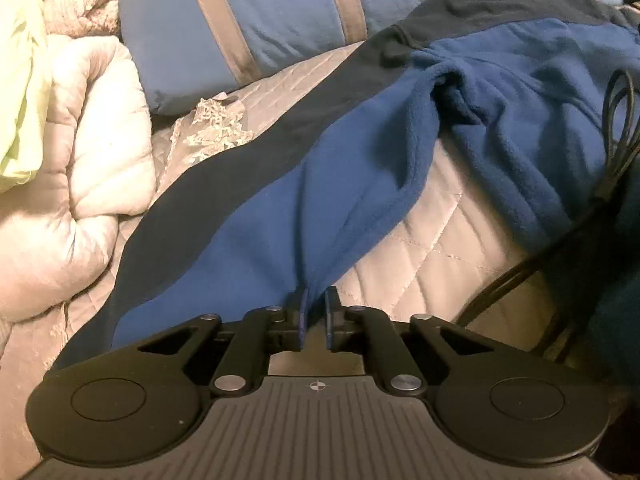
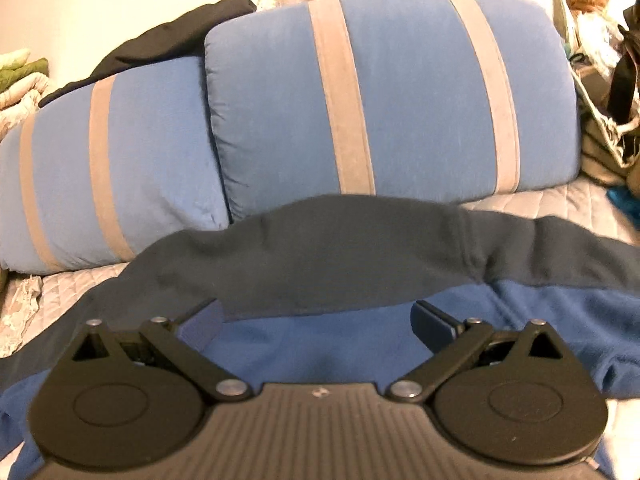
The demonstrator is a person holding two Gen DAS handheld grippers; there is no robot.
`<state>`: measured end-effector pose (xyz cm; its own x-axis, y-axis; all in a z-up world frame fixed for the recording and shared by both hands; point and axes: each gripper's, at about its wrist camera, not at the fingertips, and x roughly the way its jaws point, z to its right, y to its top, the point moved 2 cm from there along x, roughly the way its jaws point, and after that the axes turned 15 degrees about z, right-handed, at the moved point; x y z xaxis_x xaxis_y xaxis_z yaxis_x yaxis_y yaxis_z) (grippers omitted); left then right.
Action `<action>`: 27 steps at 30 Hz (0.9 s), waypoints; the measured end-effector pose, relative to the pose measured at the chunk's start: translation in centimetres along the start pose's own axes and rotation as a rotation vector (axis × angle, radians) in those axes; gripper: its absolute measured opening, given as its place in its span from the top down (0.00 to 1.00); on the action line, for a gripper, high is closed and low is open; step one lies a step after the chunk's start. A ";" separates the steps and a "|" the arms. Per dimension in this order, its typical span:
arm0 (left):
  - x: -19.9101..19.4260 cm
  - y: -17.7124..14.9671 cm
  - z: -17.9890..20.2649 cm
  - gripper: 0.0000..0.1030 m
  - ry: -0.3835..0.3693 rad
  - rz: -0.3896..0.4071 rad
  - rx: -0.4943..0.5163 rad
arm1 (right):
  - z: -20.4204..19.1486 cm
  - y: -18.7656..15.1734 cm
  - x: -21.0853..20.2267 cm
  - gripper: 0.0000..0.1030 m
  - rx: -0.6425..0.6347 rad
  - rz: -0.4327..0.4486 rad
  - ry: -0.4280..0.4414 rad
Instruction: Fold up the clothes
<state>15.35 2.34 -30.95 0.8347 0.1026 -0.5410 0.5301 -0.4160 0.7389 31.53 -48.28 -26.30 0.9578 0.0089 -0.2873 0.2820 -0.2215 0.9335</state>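
Note:
A blue fleece garment (image 1: pixel 360 152) with dark navy panels lies stretched across a quilted grey bedspread (image 1: pixel 432 248). My left gripper (image 1: pixel 315 312) is shut on the end of its blue sleeve, which runs away from the fingers toward the garment's body at the upper right. In the right wrist view the same fleece garment (image 2: pixel 328 344) spreads under my right gripper (image 2: pixel 316 322), whose fingers stand wide open just above the seam between the blue cloth and the navy band (image 2: pixel 340 252). Nothing is between the right fingers.
Two blue pillows with grey stripes (image 2: pixel 384 96) lean at the head of the bed. A puffy pale duvet (image 1: pixel 80 152) is bunched at the left, with a lace scrap (image 1: pixel 216 128) beside it. Black cables (image 1: pixel 616 128) hang at the right. Clutter (image 2: pixel 608 80) sits at the far right.

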 end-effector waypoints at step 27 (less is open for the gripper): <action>-10.0 23.9 -8.0 0.27 -0.009 0.511 -0.246 | 12.4 21.9 -7.2 0.00 -0.047 0.239 -0.041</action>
<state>20.89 -1.43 -4.69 0.9936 -0.0651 -0.0925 0.0789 -0.1879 0.9790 30.12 -65.31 -6.50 0.9948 -0.0786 -0.0643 0.0505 -0.1668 0.9847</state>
